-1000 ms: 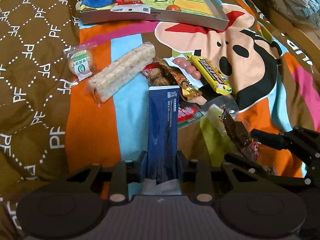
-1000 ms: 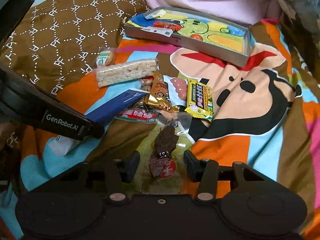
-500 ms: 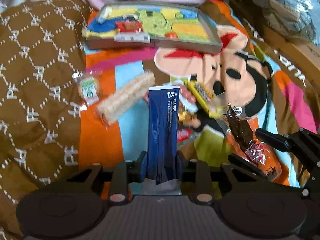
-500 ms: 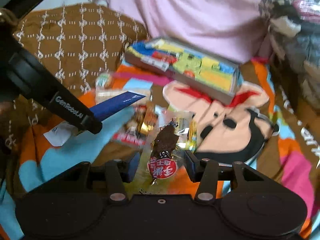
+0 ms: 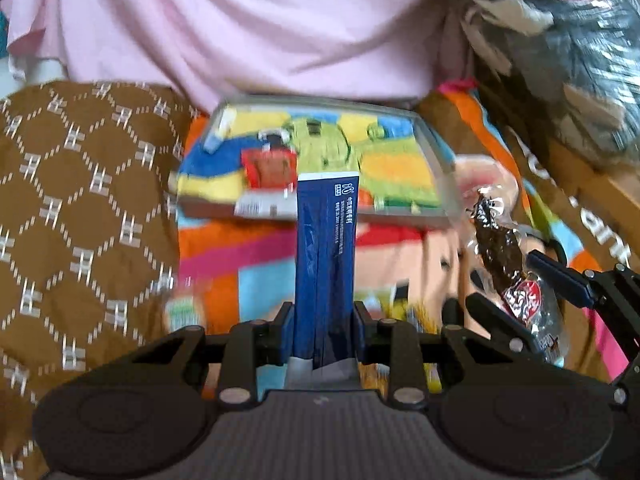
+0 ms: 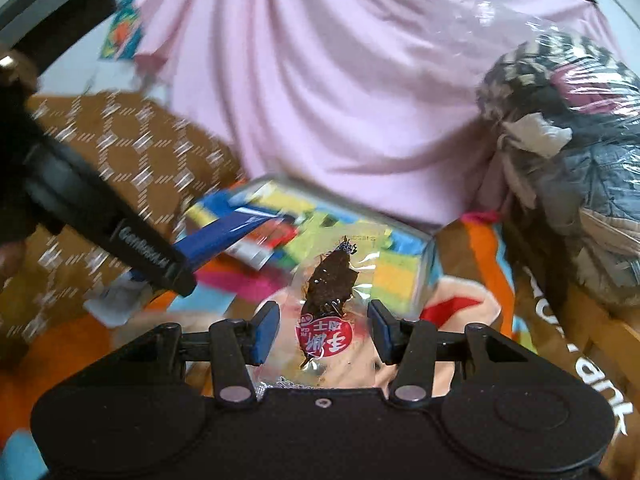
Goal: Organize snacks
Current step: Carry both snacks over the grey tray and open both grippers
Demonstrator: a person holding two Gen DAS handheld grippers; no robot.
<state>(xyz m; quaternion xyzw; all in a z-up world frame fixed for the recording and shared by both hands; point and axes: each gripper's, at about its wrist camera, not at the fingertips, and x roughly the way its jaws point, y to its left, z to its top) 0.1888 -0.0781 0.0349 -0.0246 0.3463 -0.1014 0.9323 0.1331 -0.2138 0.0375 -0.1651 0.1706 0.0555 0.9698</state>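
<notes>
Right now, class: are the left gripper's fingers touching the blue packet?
Touching. The left wrist view shows the left gripper with both fingers pressed against the sides of the blue packet, no gap.

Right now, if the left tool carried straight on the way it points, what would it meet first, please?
Probably the shallow cartoon-print box beyond the blue packet the left tool holds; blur leaves depth unclear.

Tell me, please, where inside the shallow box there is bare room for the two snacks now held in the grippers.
The shallow box looks free across its middle and right, over the green and yellow print. Its near-left corner is crowded: a red packet and a white label sit there. Motion blur hides finer detail. The blue packet and clear-wrapped dark snack would fit rightward.
</notes>
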